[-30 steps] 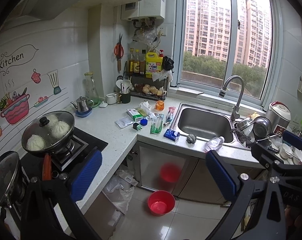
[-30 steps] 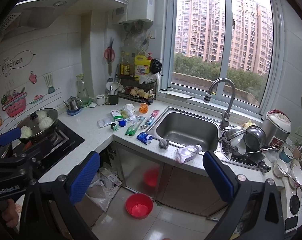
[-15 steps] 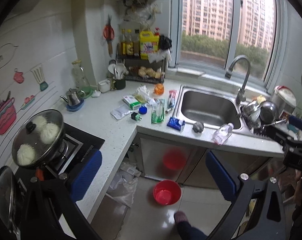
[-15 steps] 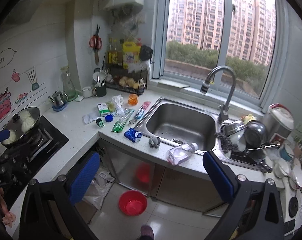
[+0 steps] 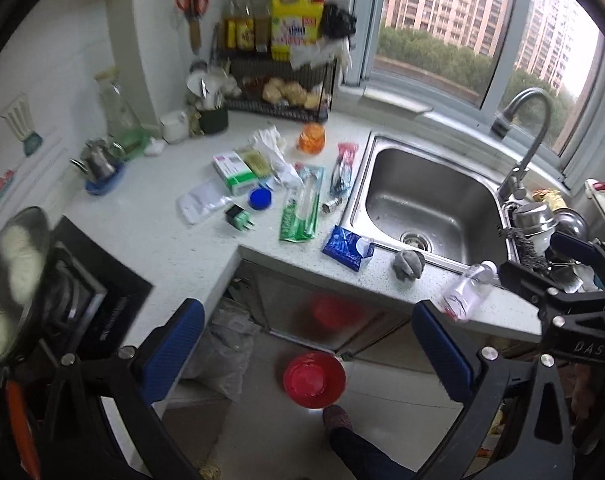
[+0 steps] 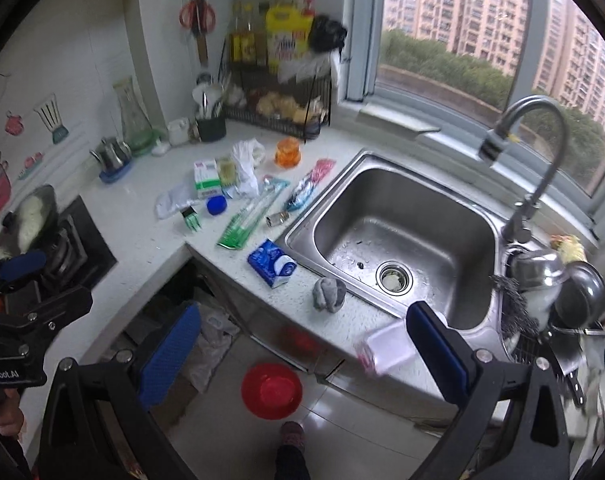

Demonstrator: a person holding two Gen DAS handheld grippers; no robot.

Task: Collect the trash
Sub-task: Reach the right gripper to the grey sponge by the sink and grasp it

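Note:
Trash lies scattered on the white counter (image 5: pixel 150 240) left of the sink: a green toothbrush pack (image 5: pixel 302 210), a blue tissue pack (image 5: pixel 348 247), a green-white box (image 5: pixel 234 172), a blue cap (image 5: pixel 260 199), a crumpled white bag (image 5: pixel 272 148) and an empty plastic bottle (image 5: pixel 466 290). My left gripper (image 5: pixel 308 344) hangs open above the floor, well short of the counter. In the right wrist view the tissue pack (image 6: pixel 272 263), toothbrush pack (image 6: pixel 250 216) and bottle (image 6: pixel 386 346) show too; my right gripper (image 6: pixel 302 348) is open, its right finger beside the bottle.
A red basin (image 5: pixel 314 378) sits on the floor under the counter, next to a person's foot (image 5: pixel 338 418). A grey rag (image 5: pixel 408 264) lies on the sink (image 5: pixel 426 200) rim. A pan of buns (image 5: pixel 14 280) rests on the stove at left; dishes (image 6: pixel 550 280) pile at right.
Both grippers have moved closer to the counter and tilted downward; the sink and trash look larger. Both jaws stay open and empty.

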